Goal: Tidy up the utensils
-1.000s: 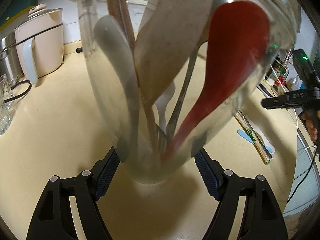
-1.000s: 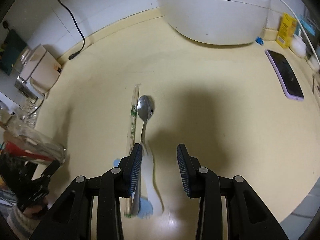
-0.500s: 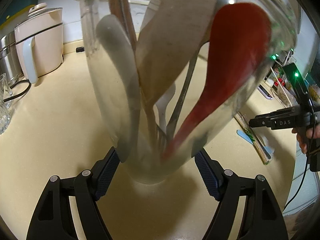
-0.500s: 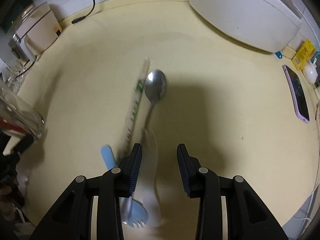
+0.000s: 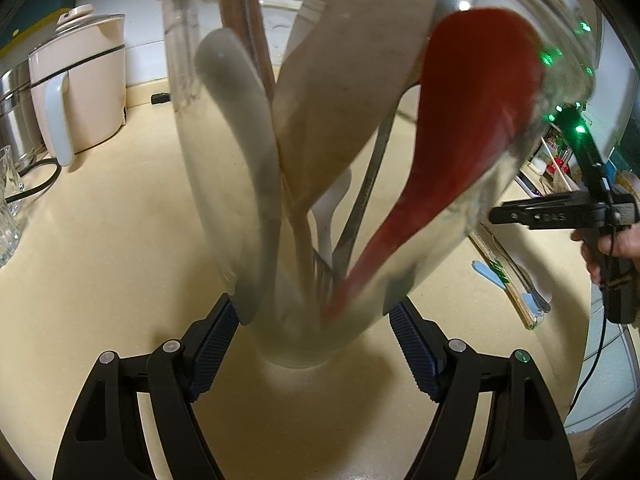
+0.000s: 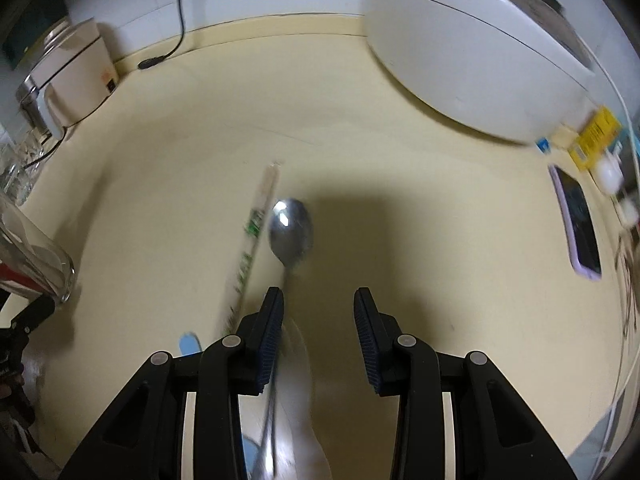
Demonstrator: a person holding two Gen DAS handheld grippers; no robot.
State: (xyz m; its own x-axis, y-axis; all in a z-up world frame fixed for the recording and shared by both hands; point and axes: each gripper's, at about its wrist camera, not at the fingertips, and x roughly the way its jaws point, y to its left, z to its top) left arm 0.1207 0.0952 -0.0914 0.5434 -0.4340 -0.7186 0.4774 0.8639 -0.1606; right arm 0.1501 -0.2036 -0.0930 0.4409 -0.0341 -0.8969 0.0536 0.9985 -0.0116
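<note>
My left gripper [image 5: 314, 320] is shut on a tilted glass jar [image 5: 460, 208], its pads pressing the jar's lower sides. Inside stand a red spoon [image 5: 460, 140], a beige spatula [image 5: 352, 80], a grey spoon [image 5: 236, 128], brown chopsticks and a fork. My right gripper [image 6: 318, 320] points down at the counter, open and holding nothing. A metal spoon [image 6: 290, 232] lies just ahead of it, its handle running beside the left finger. Wrapped chopsticks [image 6: 252, 248], a white plastic utensil [image 6: 300, 380] and a blue one [image 6: 188, 344] lie alongside. The left wrist view shows the right gripper [image 5: 520, 216] from the side.
A white rice cooker [image 6: 480, 60] stands at the back right, with a phone [image 6: 580, 224] and a yellow box [image 6: 596, 136] beyond it. A beige electric pot [image 5: 80, 92], a glass cup [image 5: 8, 208] and a black cable [image 6: 176, 20] are at the back left.
My right gripper has come lower and shifted sideways over the metal spoon while rolling, so the spoon's handle now lies by its left finger. The left gripper and jar have stayed put.
</note>
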